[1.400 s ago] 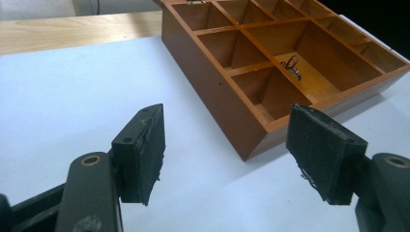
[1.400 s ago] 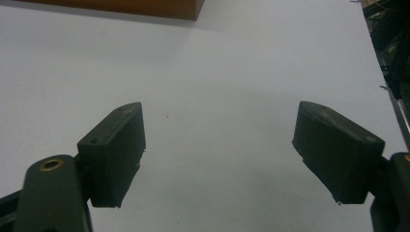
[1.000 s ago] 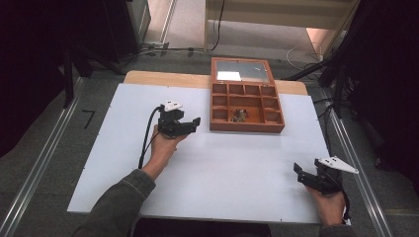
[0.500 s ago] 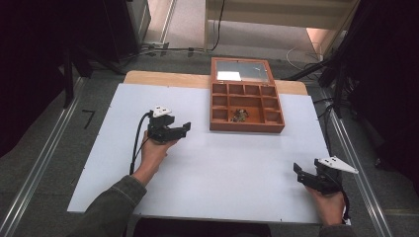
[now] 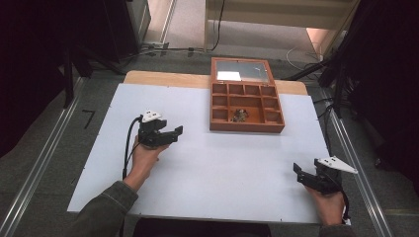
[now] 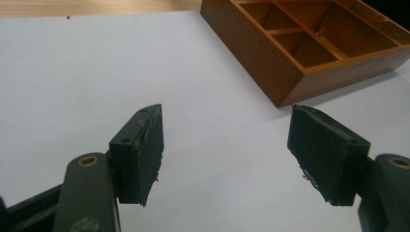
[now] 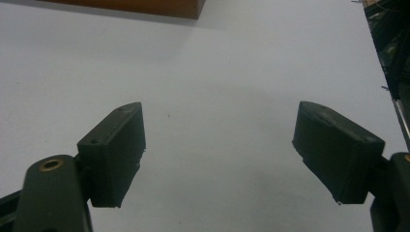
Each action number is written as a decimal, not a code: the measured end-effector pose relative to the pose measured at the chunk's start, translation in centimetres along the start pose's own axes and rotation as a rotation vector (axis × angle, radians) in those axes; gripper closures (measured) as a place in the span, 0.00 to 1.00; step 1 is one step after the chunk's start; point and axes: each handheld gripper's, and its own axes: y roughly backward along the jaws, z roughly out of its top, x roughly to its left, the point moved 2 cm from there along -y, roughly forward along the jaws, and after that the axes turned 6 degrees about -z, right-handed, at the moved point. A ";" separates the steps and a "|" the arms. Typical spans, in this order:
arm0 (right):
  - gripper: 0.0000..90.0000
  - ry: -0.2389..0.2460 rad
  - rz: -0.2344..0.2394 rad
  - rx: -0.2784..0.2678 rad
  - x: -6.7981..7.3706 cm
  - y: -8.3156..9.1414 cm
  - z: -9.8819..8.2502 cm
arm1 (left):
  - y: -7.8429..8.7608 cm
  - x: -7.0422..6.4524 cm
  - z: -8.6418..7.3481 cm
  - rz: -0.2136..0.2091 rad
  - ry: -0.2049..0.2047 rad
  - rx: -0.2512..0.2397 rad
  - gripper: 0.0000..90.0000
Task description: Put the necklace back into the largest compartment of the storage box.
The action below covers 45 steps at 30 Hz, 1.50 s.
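A brown wooden box (image 5: 245, 102) with several compartments lies open at the back of the white table (image 5: 212, 163), its lid flat behind it. One compartment holds a small dark cluster of items (image 5: 239, 115). My left gripper (image 5: 170, 132) hovers left of the box, open and holding nothing; in the left gripper view (image 6: 225, 154) the box's corner (image 6: 285, 67) is ahead on the right. My right gripper (image 5: 300, 174) rests near the table's front right corner, open with nothing between its fingers, and the right gripper view (image 7: 217, 150) looks over bare white surface toward the box's edge (image 7: 145, 7).
The lid carries a white label (image 5: 229, 76). A strip of bare wood (image 5: 163, 79) runs along the table's back edge. Metal rails (image 5: 44, 158) flank the table on both sides. Cables (image 5: 301, 54) lie on the floor behind.
My left gripper has drawn back toward the person and to the left, away from the box. The right gripper has stayed in place.
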 end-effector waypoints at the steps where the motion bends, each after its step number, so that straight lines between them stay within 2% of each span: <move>1: 0.19 0.001 0.000 0.000 0.0 0.0 0.0 | 0.1 0.1 -0.1 0.001 0.001 0.000 0.32; 14: 0.19 0.001 -0.004 0.002 0.1 0.0 0.0 | 1.7 1.8 -1.7 0.027 0.047 -0.012 0.32; 45: 0.19 0.005 -0.006 0.003 0.2 0.0 0.1 | 5.6 4.0 -4.3 0.067 0.081 -0.008 0.32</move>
